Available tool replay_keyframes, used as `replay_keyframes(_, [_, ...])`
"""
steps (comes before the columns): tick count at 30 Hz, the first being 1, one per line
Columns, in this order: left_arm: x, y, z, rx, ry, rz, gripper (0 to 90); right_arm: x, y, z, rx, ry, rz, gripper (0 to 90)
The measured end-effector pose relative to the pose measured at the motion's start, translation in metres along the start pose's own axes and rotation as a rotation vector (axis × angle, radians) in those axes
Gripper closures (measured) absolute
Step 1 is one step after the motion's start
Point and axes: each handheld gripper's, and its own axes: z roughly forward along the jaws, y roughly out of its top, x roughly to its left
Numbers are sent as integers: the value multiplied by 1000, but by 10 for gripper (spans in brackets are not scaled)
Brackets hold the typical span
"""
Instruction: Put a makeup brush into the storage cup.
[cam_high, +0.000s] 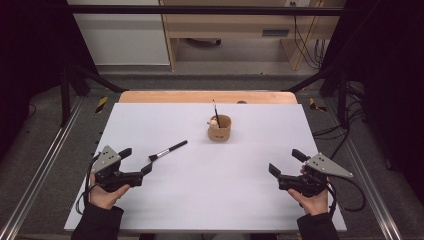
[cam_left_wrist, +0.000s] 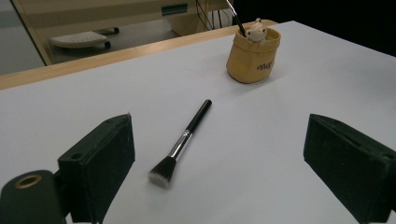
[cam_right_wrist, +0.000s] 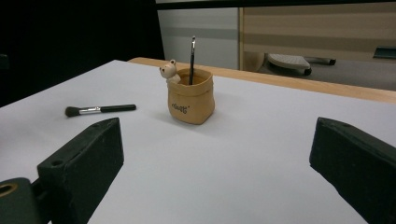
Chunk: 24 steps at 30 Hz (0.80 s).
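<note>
One thin brush (cam_high: 215, 111) is already stood in the pot (cam_high: 220, 128). The makeup brush (cam_high: 167, 150) is not yet lifted off the desk (cam_high: 240, 170) — left gripper (cam_high: 137, 162) & right gripper (cam_high: 285, 162) are held w/ jaws spread, empty.

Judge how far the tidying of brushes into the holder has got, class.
Done: one thin brush already stands upright in the tan holder. In hand: nothing; the left tongs are open close to the bristle end of the makeup brush lying flat on the table, and the right tongs are open and apart from everything. Left: probably grasping that brush and standing it in the holder.
</note>
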Motion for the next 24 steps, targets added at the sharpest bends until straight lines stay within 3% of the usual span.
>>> replay_keyframes(13, [3, 35, 17, 69, -7, 78, 90, 4, 5, -3, -9, 10, -12, 40])
replay_keyframes(18, [2, 40, 31, 125, -12, 109, 91, 6, 5, 0, 3, 13, -17, 41])
replay_keyframes(24, [0, 43, 48, 155, -20, 122, 99, 7, 4, 2, 11, 20, -18, 41])
